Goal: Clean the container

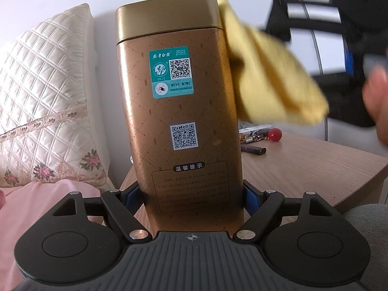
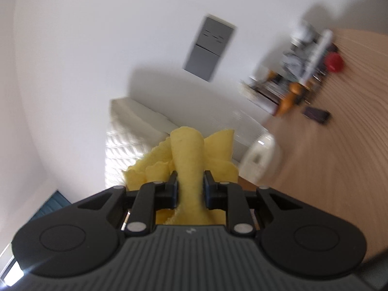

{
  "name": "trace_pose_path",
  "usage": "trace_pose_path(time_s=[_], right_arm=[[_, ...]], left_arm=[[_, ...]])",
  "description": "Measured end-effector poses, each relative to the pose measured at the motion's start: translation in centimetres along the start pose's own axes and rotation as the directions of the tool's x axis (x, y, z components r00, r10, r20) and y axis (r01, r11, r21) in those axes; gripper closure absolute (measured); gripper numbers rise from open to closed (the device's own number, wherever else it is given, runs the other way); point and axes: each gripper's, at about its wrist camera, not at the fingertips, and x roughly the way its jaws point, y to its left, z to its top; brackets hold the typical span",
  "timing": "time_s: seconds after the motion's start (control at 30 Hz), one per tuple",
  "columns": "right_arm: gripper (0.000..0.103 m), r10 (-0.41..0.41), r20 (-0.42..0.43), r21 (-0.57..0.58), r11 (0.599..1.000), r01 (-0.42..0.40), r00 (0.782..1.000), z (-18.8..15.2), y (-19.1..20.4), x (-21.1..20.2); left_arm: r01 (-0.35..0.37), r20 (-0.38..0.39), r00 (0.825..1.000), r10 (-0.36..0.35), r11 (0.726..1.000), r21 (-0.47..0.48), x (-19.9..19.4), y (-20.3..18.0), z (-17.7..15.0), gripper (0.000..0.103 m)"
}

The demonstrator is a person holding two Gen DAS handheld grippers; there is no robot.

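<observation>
A tall gold tea tin [image 1: 179, 111] with a gold lid, a teal label and QR stickers stands upright in my left gripper [image 1: 191, 194], which is shut on its lower part. A yellow cloth [image 1: 266, 72] hangs blurred against the tin's upper right side. In the right wrist view my right gripper [image 2: 190, 186] is shut on the yellow cloth [image 2: 189, 160], whose folds bunch out past the fingers. The tin does not show in the right wrist view.
A wooden table [image 1: 303, 165] lies below the tin, with keys, a red ball [image 1: 274, 134] and a dark lighter [image 1: 254, 149] on it. A quilted white pillow [image 1: 41, 97] and pink fabric [image 1: 36, 215] are at the left. A black chair [image 1: 339, 36] stands behind.
</observation>
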Motion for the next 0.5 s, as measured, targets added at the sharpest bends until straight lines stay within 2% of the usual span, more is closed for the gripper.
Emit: trace_pose_path(time_s=[0.07,0.17,0.33,0.43,0.5], right_arm=[[0.080,0.025,0.014,0.001,1.000,-0.025,1.000,0.4,0.6,0.1],[0.080,0.010,0.015,-0.013,1.000,-0.010,1.000,0.1,0.4,0.0],[0.081,-0.082,-0.034,0.040,0.996,0.083,0.996,-1.2,-1.8,-0.2],[0.081,-0.088,-0.036,0.050,0.995,0.090,0.995,-1.5,-1.7,-0.4],[0.081,-0.063,-0.023,0.040,0.997,0.064,0.998,-1.2,-1.0,-0.4]], left_arm=[[0.001,-0.001,1.000,-0.001,1.000,0.000,0.0,0.0,0.0,0.020],[0.002,-0.005,1.000,-0.002,1.000,0.002,0.1,0.0,0.0,0.020],[0.003,-0.008,1.000,-0.003,1.000,0.003,0.0,0.0,0.0,0.020],[0.005,-0.009,1.000,-0.005,1.000,0.002,0.0,0.1,0.0,0.020],[0.004,-0.009,1.000,-0.004,1.000,0.001,0.1,0.2,0.1,0.020]])
